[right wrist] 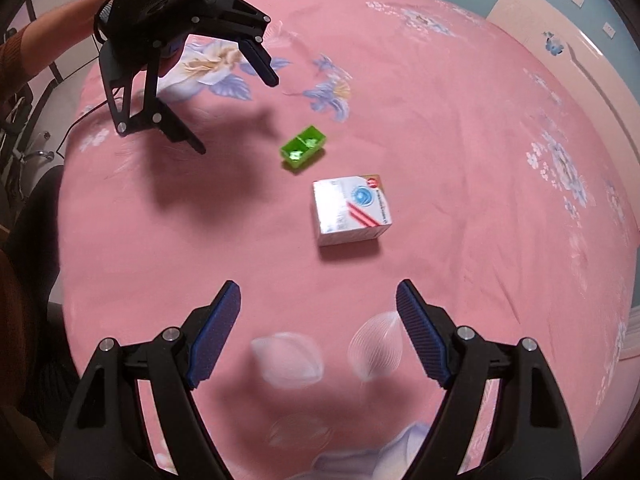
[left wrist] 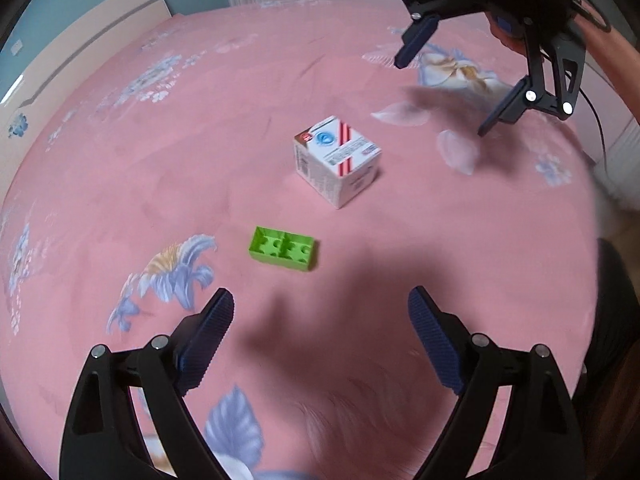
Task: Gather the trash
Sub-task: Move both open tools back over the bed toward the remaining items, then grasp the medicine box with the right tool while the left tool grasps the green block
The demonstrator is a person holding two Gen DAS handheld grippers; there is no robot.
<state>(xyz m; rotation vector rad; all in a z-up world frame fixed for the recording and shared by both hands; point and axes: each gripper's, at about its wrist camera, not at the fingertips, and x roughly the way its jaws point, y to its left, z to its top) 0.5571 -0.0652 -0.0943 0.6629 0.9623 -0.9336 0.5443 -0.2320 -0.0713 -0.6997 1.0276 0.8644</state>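
Left claw [left wrist: 320,300] gapes above green brick [left wrist: 284,249], seemingly lying crosswise.

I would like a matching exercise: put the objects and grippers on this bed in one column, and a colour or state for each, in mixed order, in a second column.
1. small carton
2. toy brick
3. bedsheet
4. left gripper

a. pink with flowers
b. open, holding nothing
c. green, hollow side up
d. white with red stripes

Pairs: 1-d, 2-c, 3-a, 4-b
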